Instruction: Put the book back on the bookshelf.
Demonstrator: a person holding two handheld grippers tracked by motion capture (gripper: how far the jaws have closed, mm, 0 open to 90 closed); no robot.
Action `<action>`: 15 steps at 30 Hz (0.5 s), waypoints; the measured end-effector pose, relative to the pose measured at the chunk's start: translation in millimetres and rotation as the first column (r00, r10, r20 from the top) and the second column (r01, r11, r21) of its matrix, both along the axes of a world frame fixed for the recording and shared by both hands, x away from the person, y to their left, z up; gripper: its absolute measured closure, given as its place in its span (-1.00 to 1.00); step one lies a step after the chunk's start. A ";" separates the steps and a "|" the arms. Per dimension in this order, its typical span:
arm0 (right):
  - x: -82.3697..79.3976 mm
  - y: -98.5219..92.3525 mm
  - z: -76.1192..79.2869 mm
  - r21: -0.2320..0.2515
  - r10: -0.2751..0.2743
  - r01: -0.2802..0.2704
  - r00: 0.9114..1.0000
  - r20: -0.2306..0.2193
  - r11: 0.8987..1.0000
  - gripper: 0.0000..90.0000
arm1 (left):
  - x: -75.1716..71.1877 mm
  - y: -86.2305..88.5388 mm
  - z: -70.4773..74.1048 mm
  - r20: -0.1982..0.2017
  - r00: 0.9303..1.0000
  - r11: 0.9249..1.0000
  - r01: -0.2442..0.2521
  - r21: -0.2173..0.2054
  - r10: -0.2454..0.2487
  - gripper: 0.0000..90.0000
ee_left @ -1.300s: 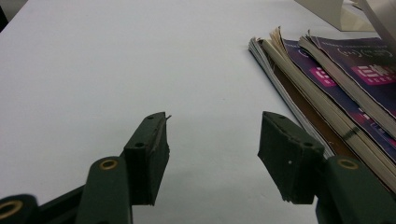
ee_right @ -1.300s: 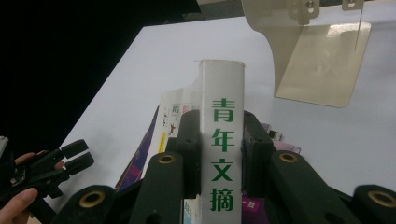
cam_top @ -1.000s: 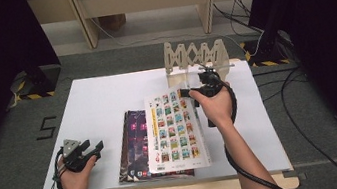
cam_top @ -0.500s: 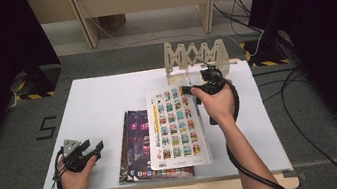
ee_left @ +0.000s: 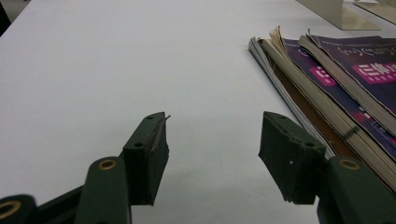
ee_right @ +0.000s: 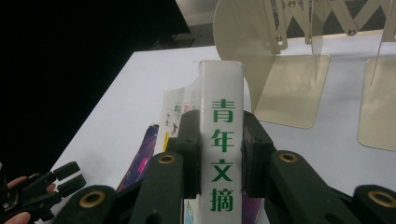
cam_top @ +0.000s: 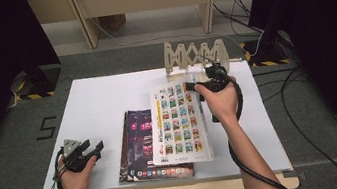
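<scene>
Pads [ee_right: 192, 149] of the right gripper [cam_top: 205, 85] pinch the white magazine [cam_top: 178, 123] by its spine, now tilted higher off the purple stack [cam_top: 137, 149]; probably heading for the folding rack [cam_top: 194, 55]; left gripper [cam_top: 86, 154] rests open, empty, on the table [cam_top: 91, 101].

A glossy paper cover is shown on the white magazine [cam_top: 179, 123]; the beige rack [cam_top: 196, 57] looks like smooth metal, the table [cam_top: 101, 97] matt white
</scene>
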State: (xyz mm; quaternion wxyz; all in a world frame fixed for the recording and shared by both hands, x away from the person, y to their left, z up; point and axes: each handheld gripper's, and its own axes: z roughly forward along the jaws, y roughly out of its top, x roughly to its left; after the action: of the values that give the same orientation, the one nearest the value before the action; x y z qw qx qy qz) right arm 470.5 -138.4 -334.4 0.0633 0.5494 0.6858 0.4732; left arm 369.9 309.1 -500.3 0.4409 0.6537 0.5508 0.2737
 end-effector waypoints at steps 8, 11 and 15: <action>-0.5 -2.5 3.5 -0.001 -0.008 0.008 1.000 0.009 1.000 0.65 | -0.1 0.0 0.1 0.001 1.000 1.000 -0.001 0.001 0.001 -0.09; -0.3 -4.5 4.6 -0.005 -0.012 0.012 1.000 0.016 1.000 0.65 | -0.1 -0.1 0.0 0.001 1.000 1.000 -0.001 0.002 0.001 -0.09; -0.4 -6.0 5.4 -0.005 -0.016 0.016 1.000 0.019 1.000 0.65 | -0.2 -0.2 0.0 0.002 1.000 1.000 -0.002 0.003 0.002 -0.09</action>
State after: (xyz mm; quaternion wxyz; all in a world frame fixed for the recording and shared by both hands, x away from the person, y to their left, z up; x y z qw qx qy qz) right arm 470.1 -144.4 -329.1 0.0750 0.5503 0.6820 0.4758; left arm 369.7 308.9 -500.2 0.4401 0.6536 0.5505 0.2757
